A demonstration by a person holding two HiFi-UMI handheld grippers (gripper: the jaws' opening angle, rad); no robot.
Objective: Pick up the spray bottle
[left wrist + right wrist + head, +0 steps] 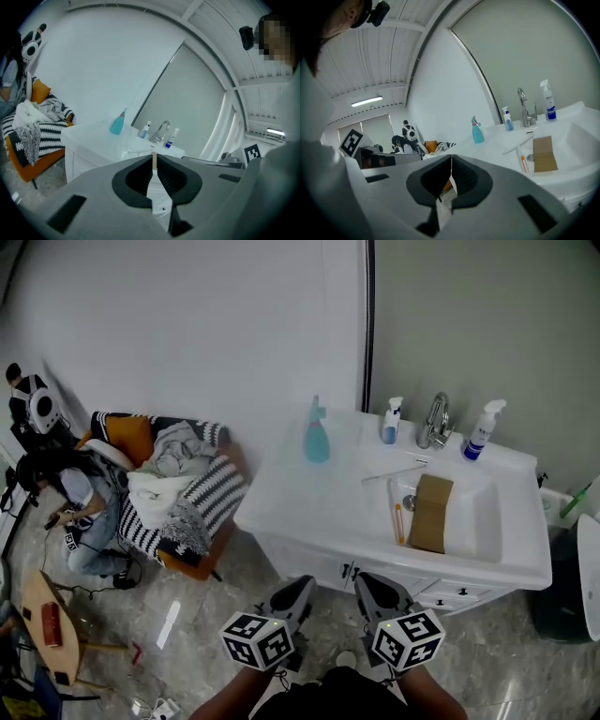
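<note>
left gripper and right gripper: jaws closed, nothing between. teal spray bottle upright on white counter, translucent body, trigger head; nozzle detail too small to make out.

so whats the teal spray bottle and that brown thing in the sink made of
Teal spray bottle: likely plastic, smooth, slightly translucent, evenly tinted. Brown sheet in the sink: probably cardboard, flat, matte tan, with what looks like a fold near one end.
</note>
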